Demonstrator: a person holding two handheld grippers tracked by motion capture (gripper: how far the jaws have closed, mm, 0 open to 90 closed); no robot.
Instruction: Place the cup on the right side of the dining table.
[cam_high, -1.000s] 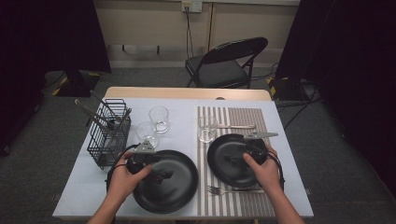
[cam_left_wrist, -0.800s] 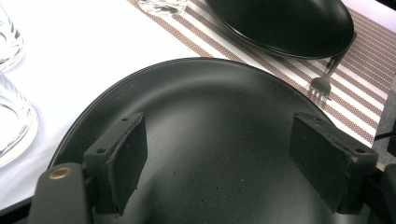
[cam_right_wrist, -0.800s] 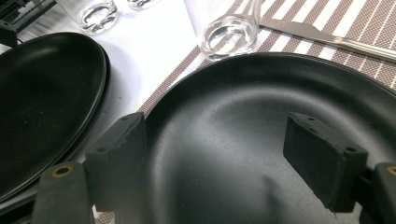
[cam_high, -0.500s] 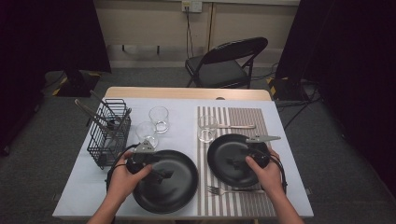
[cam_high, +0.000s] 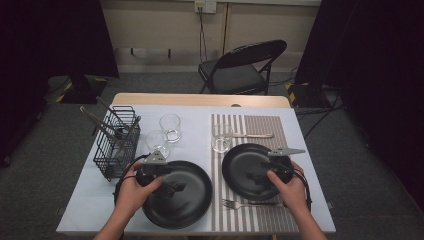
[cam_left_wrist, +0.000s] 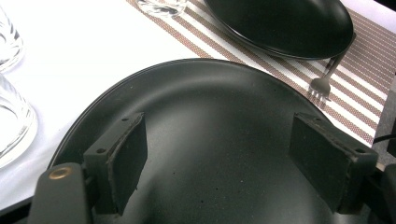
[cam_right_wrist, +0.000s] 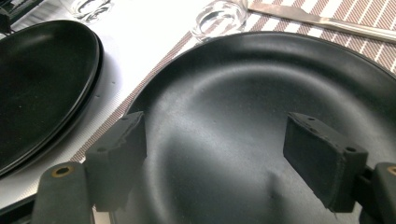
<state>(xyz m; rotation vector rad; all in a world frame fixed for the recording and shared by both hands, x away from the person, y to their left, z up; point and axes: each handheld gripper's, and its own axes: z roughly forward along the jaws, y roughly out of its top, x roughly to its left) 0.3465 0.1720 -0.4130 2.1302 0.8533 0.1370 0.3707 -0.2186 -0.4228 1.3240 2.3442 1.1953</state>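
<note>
Counting: black plates (cam_high: 177, 200) 2 | glasses (cam_high: 170, 127) 3 | fork (cam_high: 239, 204) 1 | knife (cam_high: 252, 135) 1

plates (cam_high: 176, 200): 2 black | glasses (cam_high: 170, 127): 3 clear | fork (cam_high: 239, 204): 1 | knife (cam_high: 253, 135): 1 | wire basket (cam_high: 117, 142): 1 | striped placemat (cam_high: 248, 220): 1 | folding chair (cam_high: 242, 67): 1 | grippers (cam_high: 175, 187): 2

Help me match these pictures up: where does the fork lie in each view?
High view: fork on the striped mat, below the right-hand black plate.
Left gripper view: fork at upper right, tines toward the camera.
Right gripper view: not in it.
Shared landmark: that plate, beside the fork.
</note>
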